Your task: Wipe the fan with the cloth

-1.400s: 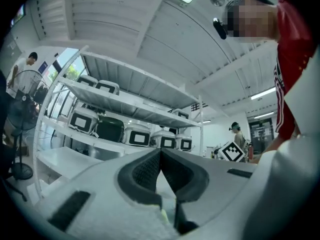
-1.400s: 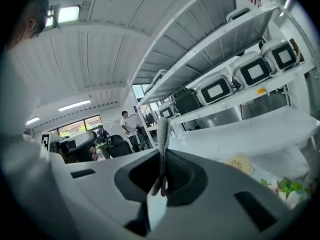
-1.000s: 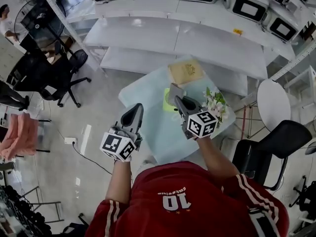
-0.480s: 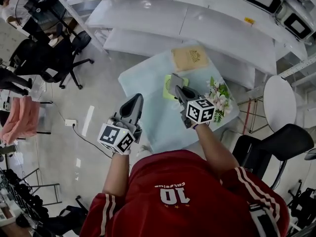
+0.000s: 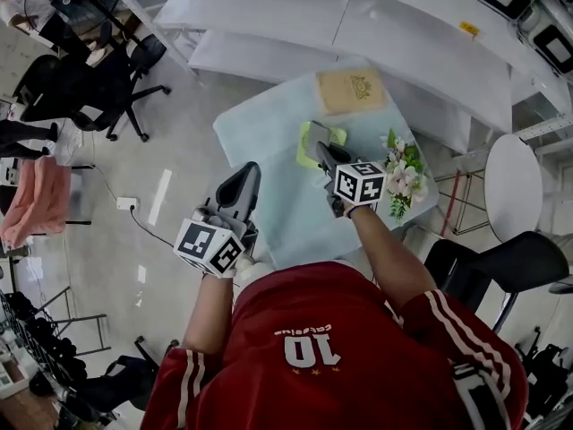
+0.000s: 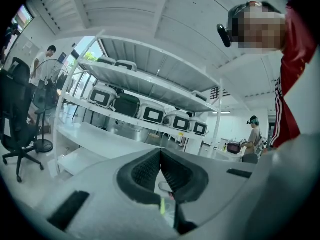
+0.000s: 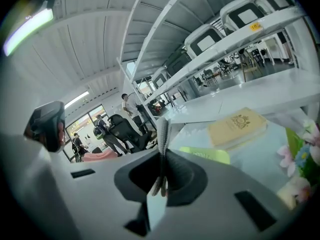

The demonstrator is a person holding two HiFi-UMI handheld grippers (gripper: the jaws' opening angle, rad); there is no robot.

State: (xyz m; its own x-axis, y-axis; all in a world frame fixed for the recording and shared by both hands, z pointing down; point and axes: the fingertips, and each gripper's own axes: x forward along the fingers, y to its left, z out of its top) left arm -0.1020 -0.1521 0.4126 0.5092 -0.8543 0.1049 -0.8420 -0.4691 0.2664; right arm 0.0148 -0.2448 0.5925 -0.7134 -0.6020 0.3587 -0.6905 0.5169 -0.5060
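Note:
A flat lime-green thing (image 5: 333, 136), which may be the small fan, lies on the pale blue table (image 5: 269, 133). My right gripper (image 5: 322, 152) hovers at its near edge, shut on a thin grey cloth (image 5: 312, 136) that sticks up past the tips. The right gripper view shows that cloth (image 7: 163, 131) pinched between the shut jaws of the right gripper (image 7: 162, 154), with the green thing (image 7: 205, 155) just beyond. My left gripper (image 5: 248, 172) hangs at the table's left front edge. In its own view the left gripper (image 6: 160, 156) is shut with nothing in it.
A tan book (image 5: 352, 90) lies at the table's far side, with a bunch of artificial flowers (image 5: 402, 175) on the right. White shelves (image 5: 358, 25) stand behind the table. A black chair (image 5: 501, 267) and a round white table (image 5: 515, 186) stand to the right.
The head view has shifted, so the table sits higher in the picture. My right gripper has kept the cloth at the green thing. The left gripper has barely moved.

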